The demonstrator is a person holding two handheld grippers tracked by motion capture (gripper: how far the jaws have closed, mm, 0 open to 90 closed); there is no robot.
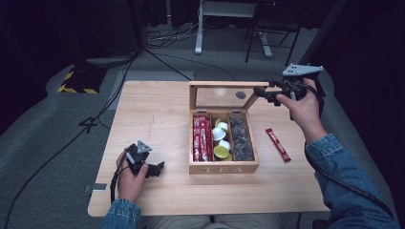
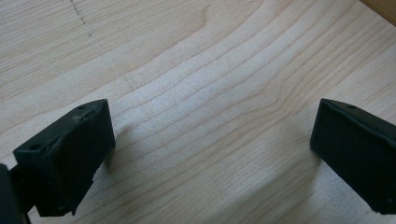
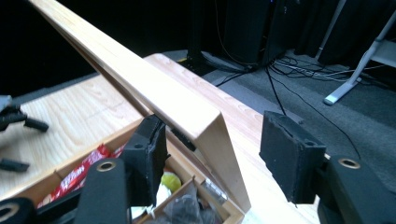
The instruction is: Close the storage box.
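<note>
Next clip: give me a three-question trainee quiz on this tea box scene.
1. True or false: the tea box has its lid standing open.
2. Which gripper is at the lid's corner: A left gripper, B right gripper?
3. What lies on the table right of the box?

Key:
1. True.
2. B; its jaws straddle the corner, pads apart from the wood.
3. A red sachet.
</note>
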